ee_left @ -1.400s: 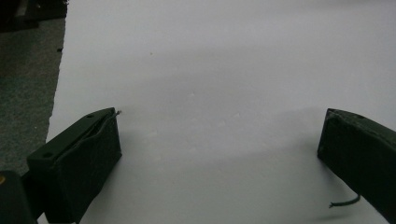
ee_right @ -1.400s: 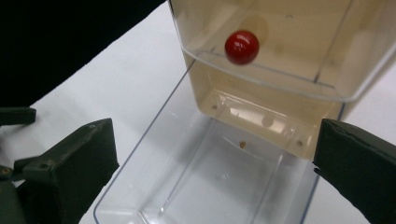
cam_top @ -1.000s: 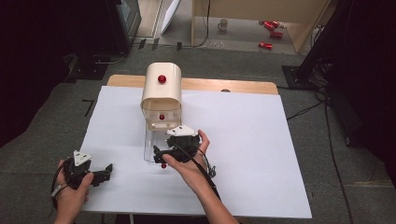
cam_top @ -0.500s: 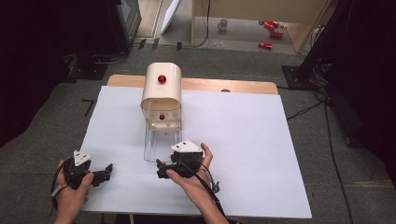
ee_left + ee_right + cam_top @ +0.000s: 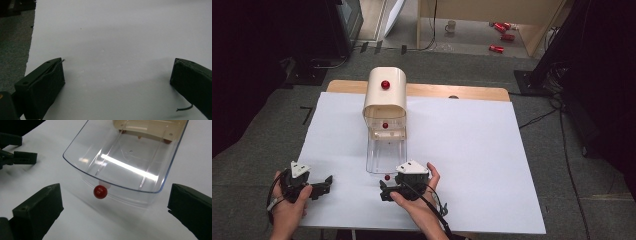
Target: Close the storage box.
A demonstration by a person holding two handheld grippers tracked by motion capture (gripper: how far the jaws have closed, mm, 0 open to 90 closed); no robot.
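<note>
Both claws open | right claw view: red knob on clear drawer

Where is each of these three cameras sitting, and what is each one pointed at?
High view: above the person's side, looking forward and down on the white-covered table; both forearms show, holding the left gripper and right gripper.
Left gripper view: rides the left gripper, facing bare white cover.
Right gripper view: rides the right gripper, facing the clear plastic drawer with its round red knob.
Shared: high and right gripper views both show drawer and knob.
</note>
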